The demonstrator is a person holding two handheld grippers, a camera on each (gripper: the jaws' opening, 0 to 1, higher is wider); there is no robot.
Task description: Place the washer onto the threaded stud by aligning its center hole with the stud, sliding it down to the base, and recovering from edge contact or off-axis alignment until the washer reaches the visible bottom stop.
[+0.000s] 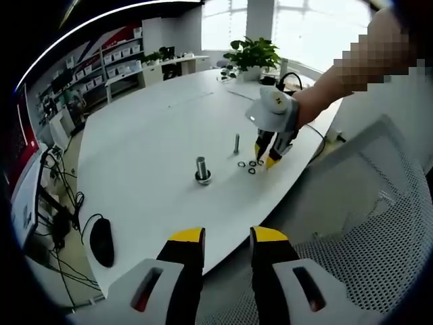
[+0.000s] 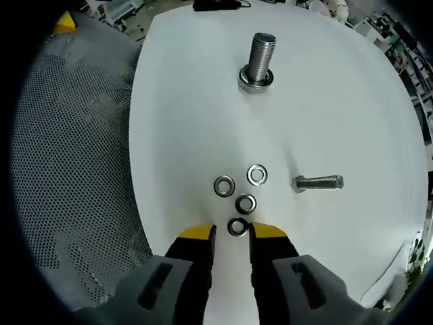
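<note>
Between my right gripper (image 2: 233, 235) jaws, which stand parted, lies one washer (image 2: 237, 227) on the white worktop (image 2: 189, 101); three more washers (image 2: 242, 184) sit just ahead, the threaded stud (image 2: 258, 61) upright well beyond. My left gripper (image 1: 227, 238) jaws stand apart, holding nothing.

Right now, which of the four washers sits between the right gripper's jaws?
The dark washer, nearest the right gripper, lies flat between its open yellow tips. The other three washers lie farther out toward the upright stud.
</note>
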